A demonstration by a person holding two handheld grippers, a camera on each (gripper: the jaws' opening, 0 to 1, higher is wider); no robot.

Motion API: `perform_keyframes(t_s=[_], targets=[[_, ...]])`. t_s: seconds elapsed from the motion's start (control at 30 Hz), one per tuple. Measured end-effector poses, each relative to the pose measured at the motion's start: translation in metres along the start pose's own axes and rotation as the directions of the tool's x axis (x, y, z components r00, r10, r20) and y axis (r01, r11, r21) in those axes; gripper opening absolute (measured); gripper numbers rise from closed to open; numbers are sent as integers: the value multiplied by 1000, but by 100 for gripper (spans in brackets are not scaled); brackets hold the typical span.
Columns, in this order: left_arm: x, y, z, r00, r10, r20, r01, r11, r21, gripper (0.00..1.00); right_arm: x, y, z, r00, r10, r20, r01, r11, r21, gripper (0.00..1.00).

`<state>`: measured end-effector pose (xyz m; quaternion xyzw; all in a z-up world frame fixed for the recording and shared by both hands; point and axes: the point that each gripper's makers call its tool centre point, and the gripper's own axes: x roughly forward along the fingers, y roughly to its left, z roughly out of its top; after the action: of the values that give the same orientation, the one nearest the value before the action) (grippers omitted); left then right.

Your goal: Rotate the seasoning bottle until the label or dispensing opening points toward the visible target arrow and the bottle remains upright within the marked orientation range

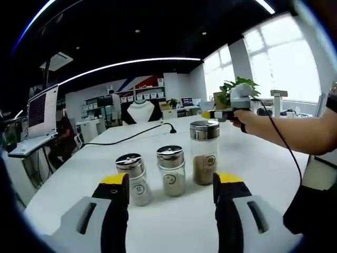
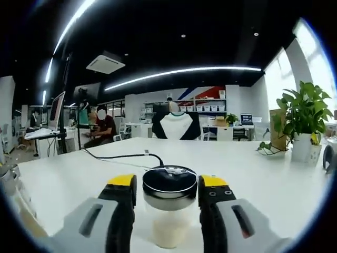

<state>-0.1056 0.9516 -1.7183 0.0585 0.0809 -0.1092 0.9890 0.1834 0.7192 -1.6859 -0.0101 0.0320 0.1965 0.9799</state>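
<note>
Three glass seasoning bottles with metal lids stand upright in a row on the white table (image 1: pixel 263 158): a small one (image 1: pixel 132 179), a middle one (image 1: pixel 171 171) and a tall one (image 1: pixel 204 154) holding brown grains. My left gripper (image 1: pixel 171 184) is open just in front of them, with the small and middle bottles showing between its jaws. A person's hand holds my right gripper (image 1: pixel 206 114) just above and behind the tall bottle's lid. In the right gripper view, that lid (image 2: pixel 170 187) sits between the jaws of my right gripper (image 2: pixel 168 185), which stand close beside it without clearly touching.
A black cable (image 1: pixel 131 135) runs across the table behind the bottles. A laptop on a stand (image 1: pixel 42 112) is at the left edge. A potted plant (image 2: pixel 304 124) stands at the far right. The person's forearm (image 1: pixel 295 132) reaches in from the right. A seated person (image 2: pixel 102 129) and shelves lie beyond.
</note>
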Motion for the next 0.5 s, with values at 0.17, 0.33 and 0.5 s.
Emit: perform_keyframes(t_s=[0.17,0.33,0.5], targets=[[-4,2,1,1000,4,3,-4,1000,2,66,2,-1,-1,1000,-6,0,6,1000,-9,41],[-7,3,2,1000,8,6,-8,1000,0,66,3,-2,-1,1000,-4,-4,4,1000,-19,39],[-11,2,5,1000,8,10,-8,1000,5,66,0,0,-1,1000,8,-7,-8,1000,-16,38]])
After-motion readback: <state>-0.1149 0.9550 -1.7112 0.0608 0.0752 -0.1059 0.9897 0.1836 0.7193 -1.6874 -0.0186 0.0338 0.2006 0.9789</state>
